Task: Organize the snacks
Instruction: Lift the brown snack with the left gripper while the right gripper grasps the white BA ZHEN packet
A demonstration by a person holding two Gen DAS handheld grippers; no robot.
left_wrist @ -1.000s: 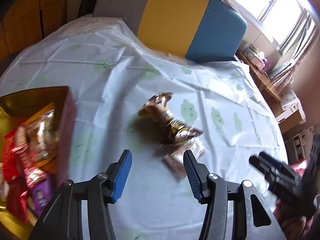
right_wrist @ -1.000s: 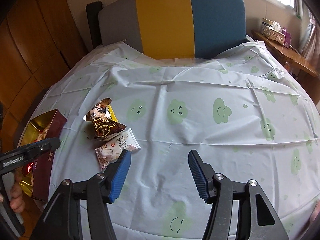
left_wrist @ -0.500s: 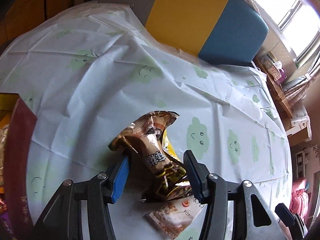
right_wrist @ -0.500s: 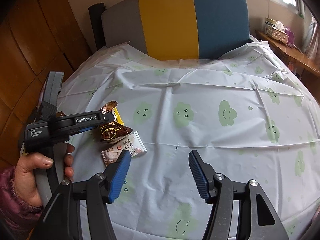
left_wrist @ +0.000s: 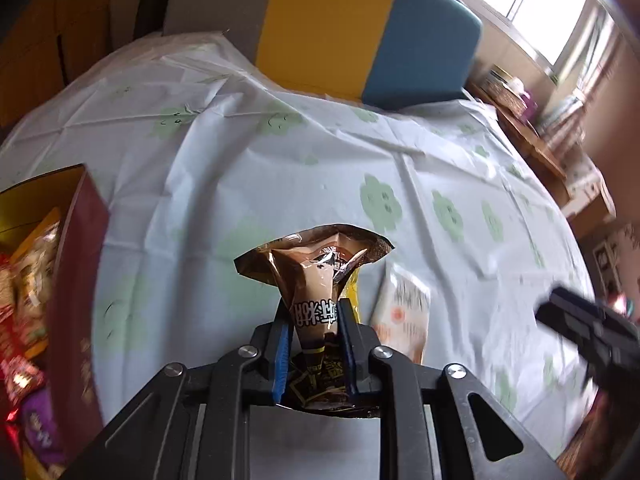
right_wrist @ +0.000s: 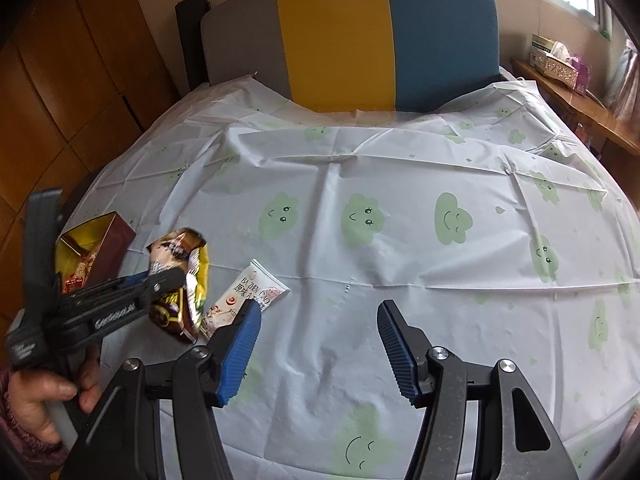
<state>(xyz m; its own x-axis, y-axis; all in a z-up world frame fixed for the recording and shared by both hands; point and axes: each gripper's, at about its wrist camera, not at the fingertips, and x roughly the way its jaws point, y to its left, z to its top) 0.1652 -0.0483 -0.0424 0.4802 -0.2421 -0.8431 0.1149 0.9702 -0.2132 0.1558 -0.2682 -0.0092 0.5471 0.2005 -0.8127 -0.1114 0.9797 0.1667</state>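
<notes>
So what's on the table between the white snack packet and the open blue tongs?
Nothing but bare tablecloth. In the right wrist view, the white packet lies just beyond the right tongs' left finger, partly hidden by it.

Snack box (right_wrist: 108, 240) left of white packet (right_wrist: 248, 296); both on tablecloth (right_wrist: 400, 248).

- A round table (right_wrist: 400, 184) carries everything, covered by a white cloth (right_wrist: 460, 280) printed with green smiling clouds and creased by fold lines.
- A dark red box (right_wrist: 114, 242) with a gold inside sits at the table's left edge, open on top and filled with snack packets (left_wrist: 28, 280).
- A white snack packet (right_wrist: 256, 292) with printed lettering lies flat on the cloth, near the box, toward the left front of the table.
- A yellow packet (left_wrist: 352, 294) shows just beside the white one; whether it rests on the cloth cannot be told.
</notes>
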